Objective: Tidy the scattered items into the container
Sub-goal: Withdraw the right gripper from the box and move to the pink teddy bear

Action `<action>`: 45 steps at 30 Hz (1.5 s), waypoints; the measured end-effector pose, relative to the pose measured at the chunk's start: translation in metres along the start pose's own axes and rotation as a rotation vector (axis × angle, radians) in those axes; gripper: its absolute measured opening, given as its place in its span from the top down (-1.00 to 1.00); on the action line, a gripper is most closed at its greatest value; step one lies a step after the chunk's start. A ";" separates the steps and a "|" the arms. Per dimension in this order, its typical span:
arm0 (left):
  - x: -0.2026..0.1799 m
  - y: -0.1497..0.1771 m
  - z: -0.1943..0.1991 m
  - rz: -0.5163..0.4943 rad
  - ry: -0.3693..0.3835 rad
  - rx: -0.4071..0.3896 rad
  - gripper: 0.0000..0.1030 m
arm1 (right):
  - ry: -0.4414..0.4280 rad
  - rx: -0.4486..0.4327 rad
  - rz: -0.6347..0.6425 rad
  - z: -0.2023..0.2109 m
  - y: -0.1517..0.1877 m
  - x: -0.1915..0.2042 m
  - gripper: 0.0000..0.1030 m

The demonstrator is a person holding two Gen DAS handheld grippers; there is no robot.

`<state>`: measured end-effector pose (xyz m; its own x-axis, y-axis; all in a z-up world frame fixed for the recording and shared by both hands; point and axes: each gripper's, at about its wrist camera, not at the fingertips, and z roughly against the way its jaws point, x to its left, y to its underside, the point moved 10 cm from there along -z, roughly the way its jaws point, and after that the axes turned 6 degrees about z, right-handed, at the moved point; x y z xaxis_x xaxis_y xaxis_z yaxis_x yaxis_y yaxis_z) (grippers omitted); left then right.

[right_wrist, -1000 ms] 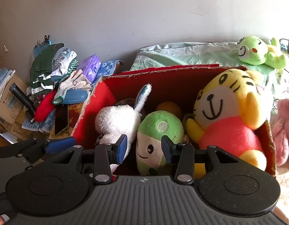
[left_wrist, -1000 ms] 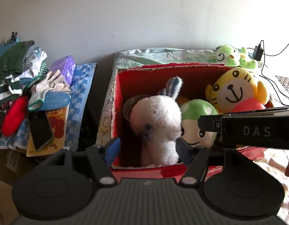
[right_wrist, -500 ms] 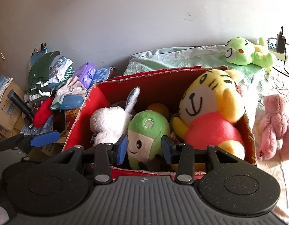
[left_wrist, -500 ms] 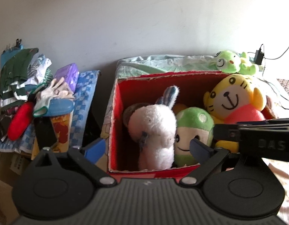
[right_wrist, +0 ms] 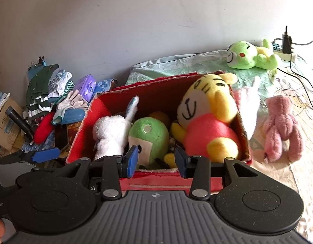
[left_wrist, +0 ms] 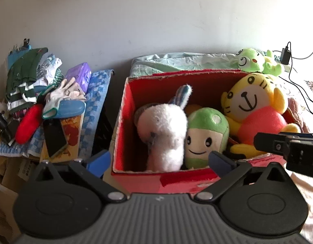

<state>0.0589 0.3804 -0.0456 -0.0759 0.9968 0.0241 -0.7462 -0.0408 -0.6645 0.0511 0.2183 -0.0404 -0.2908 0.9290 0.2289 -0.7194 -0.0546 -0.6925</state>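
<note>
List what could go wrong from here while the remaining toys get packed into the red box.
1. The red box is already crowded; the yellow tiger plush rises above its rim, so another toy may push it out.
2. The green frog plush lies beside a power strip and cables; grabbing it could snag a cord.
3. The left gripper, its jaws opening and empty, works close to the right gripper; they could collide.

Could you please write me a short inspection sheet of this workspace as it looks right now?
Surface: pale green bedsheet, crumpled.
Job's things: red box holds white plush, green-capped plush and yellow tiger plush; green frog plush and pink plush lie outside.
Clutter: clothes pile left of the box.
Grippers: left gripper opening, nothing between its fingers; right gripper partly open, empty.
Cables: black cable from charger.
Surroundings: bare wall.
</note>
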 end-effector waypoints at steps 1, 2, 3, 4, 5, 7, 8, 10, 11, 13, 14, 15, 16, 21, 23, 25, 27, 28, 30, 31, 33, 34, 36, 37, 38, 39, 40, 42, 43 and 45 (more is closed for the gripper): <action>-0.001 0.001 0.000 0.000 -0.002 0.005 -0.98 | 0.004 0.000 0.000 0.002 0.002 -0.001 0.15; -0.002 0.003 -0.001 0.000 -0.004 0.010 -0.99 | 0.011 0.001 0.000 0.003 0.004 -0.003 0.15; -0.003 0.004 -0.002 0.000 -0.006 0.016 -0.99 | 0.017 0.001 0.001 0.004 0.005 -0.005 0.15; -0.005 0.006 -0.003 0.002 -0.005 0.023 -0.99 | 0.021 0.002 -0.001 0.005 0.007 -0.006 0.15; -0.006 0.008 -0.003 0.004 -0.004 0.029 -0.99 | 0.024 0.004 -0.005 0.005 0.009 -0.008 0.15; -0.009 0.011 -0.004 0.009 -0.006 0.039 -0.99 | 0.020 0.010 -0.017 0.005 0.013 -0.012 0.15; -0.010 0.013 -0.004 0.011 -0.011 0.044 -0.99 | 0.015 0.013 -0.023 0.004 0.015 -0.013 0.15; -0.012 0.016 -0.004 0.012 -0.023 0.051 -0.99 | 0.005 0.021 -0.024 0.004 0.018 -0.014 0.15; -0.013 0.017 -0.005 0.014 -0.030 0.053 -0.99 | 0.001 0.024 -0.019 0.003 0.019 -0.014 0.15; -0.013 0.018 -0.005 0.023 -0.045 0.061 -0.99 | -0.006 0.032 -0.007 0.002 0.020 -0.015 0.15; -0.014 0.019 -0.006 0.028 -0.050 0.065 -0.99 | -0.012 0.037 -0.003 0.002 0.021 -0.014 0.15; -0.014 0.019 -0.005 0.034 -0.054 0.068 -0.99 | -0.019 0.041 0.001 0.002 0.022 -0.015 0.15; -0.015 0.020 -0.005 0.037 -0.059 0.069 -0.99 | -0.024 0.044 0.005 0.002 0.022 -0.015 0.15; -0.025 0.026 -0.003 0.014 -0.091 0.065 -0.99 | -0.051 0.060 0.025 0.004 0.027 -0.018 0.15; -0.032 0.030 -0.004 0.008 -0.095 0.078 -0.99 | -0.053 0.067 0.031 0.005 0.030 -0.023 0.15; -0.039 0.035 -0.006 0.008 -0.089 0.099 -0.99 | -0.055 0.076 0.030 0.007 0.033 -0.029 0.15; -0.048 0.040 -0.007 0.006 -0.088 0.110 -0.99 | -0.055 0.087 0.027 0.009 0.037 -0.037 0.15; -0.053 0.043 -0.007 0.002 -0.086 0.116 -0.99 | -0.053 0.091 0.026 0.010 0.039 -0.041 0.15; -0.065 0.048 -0.009 -0.005 -0.077 0.133 -0.99 | -0.046 0.099 0.019 0.012 0.043 -0.052 0.15; -0.070 0.051 -0.010 -0.006 -0.073 0.142 -0.98 | -0.042 0.105 0.013 0.013 0.045 -0.058 0.15; -0.083 0.056 -0.013 -0.009 -0.061 0.161 -0.98 | -0.036 0.114 0.001 0.015 0.048 -0.070 0.15; -0.090 0.059 -0.014 -0.012 -0.056 0.169 -0.98 | -0.032 0.118 -0.004 0.017 0.049 -0.077 0.15; -0.103 0.062 -0.015 -0.019 -0.048 0.182 -0.98 | -0.026 0.125 -0.015 0.019 0.051 -0.089 0.15; -0.110 0.064 -0.016 -0.024 -0.043 0.187 -0.98 | -0.027 0.130 -0.019 0.019 0.052 -0.096 0.15; -0.118 0.066 -0.017 -0.030 -0.039 0.191 -0.98 | -0.028 0.134 -0.023 0.020 0.054 -0.101 0.15; -0.125 0.068 -0.018 -0.035 -0.036 0.195 -0.98 | -0.028 0.139 -0.025 0.021 0.055 -0.107 0.15; -0.131 0.070 -0.018 -0.041 -0.033 0.199 -0.98 | -0.028 0.141 -0.027 0.023 0.056 -0.112 0.15; -0.146 0.074 -0.020 -0.051 -0.016 0.211 -0.98 | -0.030 0.148 -0.028 0.024 0.058 -0.123 0.15; -0.154 0.076 -0.021 -0.056 -0.003 0.220 -0.98 | -0.030 0.153 -0.030 0.024 0.060 -0.129 0.15; -0.171 0.082 -0.023 -0.073 0.023 0.238 -0.98 | -0.028 0.167 -0.037 0.025 0.064 -0.141 0.15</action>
<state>0.0259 0.2078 -0.1213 -0.0035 0.9989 0.0468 -0.8841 0.0188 -0.4669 0.0306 0.0745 -0.1002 -0.2781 0.9209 0.2731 -0.8239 -0.0825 -0.5606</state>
